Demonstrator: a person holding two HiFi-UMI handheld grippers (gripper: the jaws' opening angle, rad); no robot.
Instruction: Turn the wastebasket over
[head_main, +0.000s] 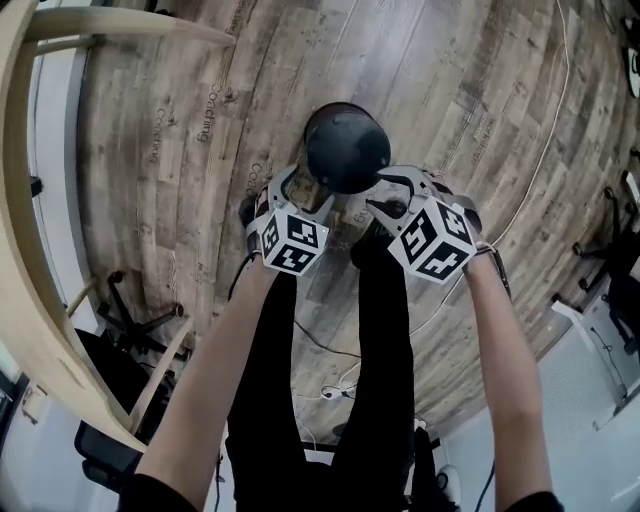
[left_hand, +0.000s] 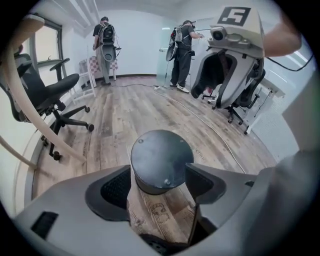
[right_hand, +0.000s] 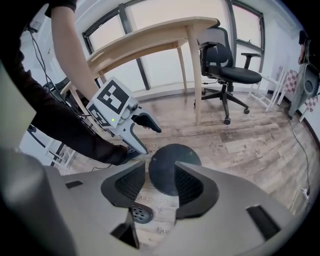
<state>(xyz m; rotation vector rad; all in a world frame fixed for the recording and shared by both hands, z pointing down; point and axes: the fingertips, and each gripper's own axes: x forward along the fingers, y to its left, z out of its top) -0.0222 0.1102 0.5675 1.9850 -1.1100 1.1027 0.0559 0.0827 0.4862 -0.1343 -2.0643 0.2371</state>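
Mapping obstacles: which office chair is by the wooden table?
The black office chair at the left gripper view's left, beside the curved wooden table; the other chair stands far right.

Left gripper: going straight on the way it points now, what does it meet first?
Likely the wastebasket: its dark round end sits centred ahead between the open tongs. How far off is unclear.
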